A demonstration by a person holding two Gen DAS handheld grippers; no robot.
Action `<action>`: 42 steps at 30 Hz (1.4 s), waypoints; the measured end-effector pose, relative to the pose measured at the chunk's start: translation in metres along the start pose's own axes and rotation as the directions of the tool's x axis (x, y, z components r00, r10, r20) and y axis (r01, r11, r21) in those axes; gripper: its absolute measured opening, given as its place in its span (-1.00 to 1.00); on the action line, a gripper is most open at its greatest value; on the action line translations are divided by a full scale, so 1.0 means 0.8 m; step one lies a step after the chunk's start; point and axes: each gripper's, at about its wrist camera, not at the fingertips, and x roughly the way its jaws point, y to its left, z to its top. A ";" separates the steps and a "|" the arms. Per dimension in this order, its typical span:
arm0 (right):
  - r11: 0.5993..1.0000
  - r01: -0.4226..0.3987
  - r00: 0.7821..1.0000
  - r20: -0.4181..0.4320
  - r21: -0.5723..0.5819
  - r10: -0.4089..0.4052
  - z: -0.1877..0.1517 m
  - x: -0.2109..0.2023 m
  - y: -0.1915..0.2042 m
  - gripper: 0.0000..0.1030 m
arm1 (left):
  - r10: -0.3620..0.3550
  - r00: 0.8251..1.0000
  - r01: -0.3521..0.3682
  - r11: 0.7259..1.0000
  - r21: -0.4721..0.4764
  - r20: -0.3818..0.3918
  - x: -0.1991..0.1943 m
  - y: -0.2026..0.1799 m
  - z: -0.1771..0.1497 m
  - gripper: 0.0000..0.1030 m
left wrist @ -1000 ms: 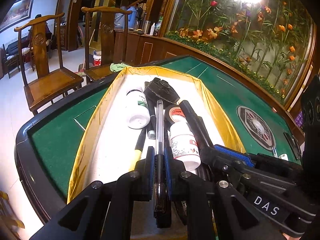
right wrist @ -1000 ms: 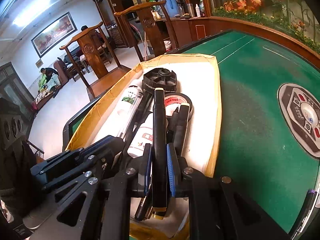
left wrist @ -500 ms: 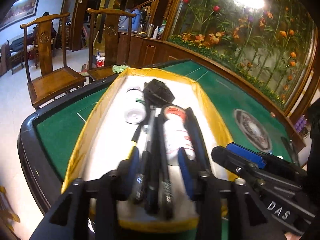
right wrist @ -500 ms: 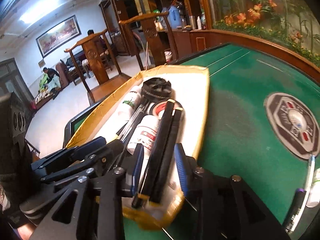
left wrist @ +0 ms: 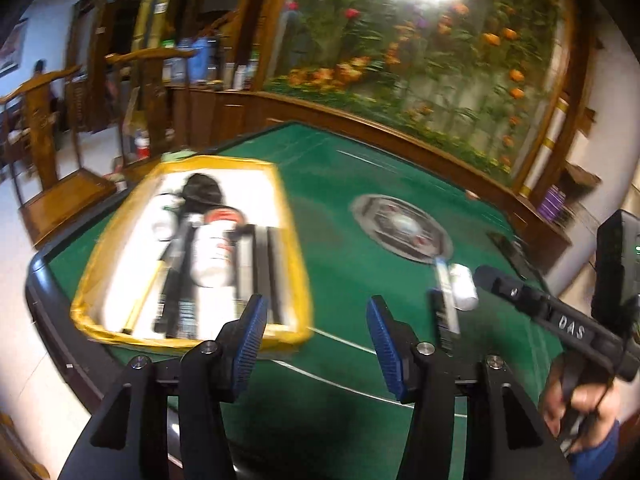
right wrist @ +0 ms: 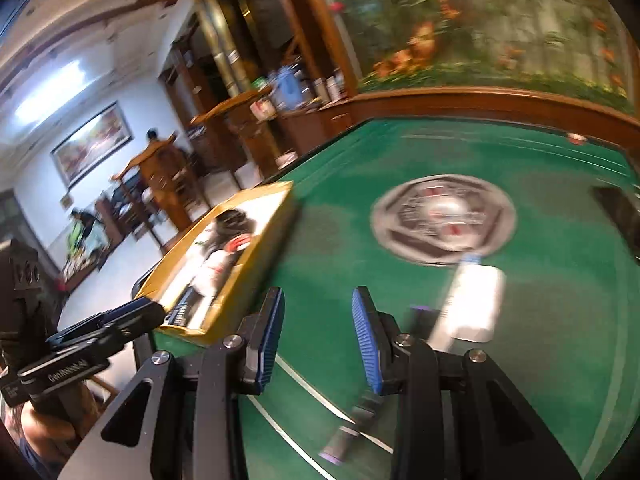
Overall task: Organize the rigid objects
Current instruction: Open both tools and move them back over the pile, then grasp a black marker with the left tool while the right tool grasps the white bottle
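Between the blue pads of the left gripper (left wrist: 318, 344) nothing is held; the jaws stand about half open, have just been opening, and only the green felt table (left wrist: 352, 248) is seen through the gap. The right gripper (right wrist: 318, 340) is also empty — its jaws are parted less widely, and they too have just been opening, with bare felt and a white line between them.

Just beyond the left gripper's left finger (left wrist: 250, 332), the yellow-edged tray (left wrist: 298, 264) is placed near the table's left corner. In it, side by side along its length, several rigid objects are laid: a white bottle with a red label (left wrist: 214, 252), black pens or markers (left wrist: 178, 276), two long dark bars (left wrist: 264, 264) beside the right wall, a second white bottle (left wrist: 162, 220) and a black round part (left wrist: 202, 194) at the far end. The picture is blurred, so finer details cannot be told.

To the right of the left gripper, on the open felt, a dark pen (left wrist: 442, 308) and a small white bottle (left wrist: 462, 286) are lying just beside each other, near the round grey control panel (left wrist: 402, 226) in the middle of the table. In the right wrist view the same white bottle (right wrist: 474, 296) is seen just past the right finger, and a dark pen with a purple end (right wrist: 352, 424) is lying on the felt below the jaws.

Each gripper is seen in the other's view, and a hand (left wrist: 580, 400) is closed around the right one's handle. Wooden chairs (left wrist: 48, 152) are standing beyond the table — and a flowered wall (left wrist: 420, 60) behind it.
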 end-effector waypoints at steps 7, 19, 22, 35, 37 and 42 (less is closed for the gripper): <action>0.980 0.132 0.991 -0.021 0.151 -0.131 -0.024 -0.041 -0.119 -0.34 | -0.150 0.979 0.164 0.982 0.096 -0.139 0.044 -0.073 -0.014 0.06; 0.944 0.045 0.996 -0.093 0.328 -0.015 -0.034 -0.014 -0.151 -0.42 | -0.168 0.931 0.227 0.962 0.152 -0.325 0.132 -0.137 -0.041 0.06; 0.945 0.035 0.995 -0.101 0.327 -0.002 -0.038 -0.012 -0.149 -0.42 | -0.129 0.932 0.203 0.960 0.192 -0.339 0.151 -0.144 -0.042 -0.48; 0.954 0.133 0.985 -0.142 0.268 -0.097 -0.028 0.009 -0.137 -0.40 | -0.110 0.944 0.176 0.966 0.189 -0.312 0.154 -0.104 -0.031 -0.72; 0.954 0.134 0.984 -0.151 0.270 -0.095 -0.014 0.020 -0.134 -0.36 | -0.098 0.947 0.167 0.964 0.208 -0.307 0.153 -0.107 -0.033 -0.72; 0.942 0.211 0.966 -0.205 0.261 -0.159 0.017 0.063 -0.130 -0.31 | -0.091 0.948 0.163 0.962 0.221 -0.306 0.152 -0.109 -0.034 -0.72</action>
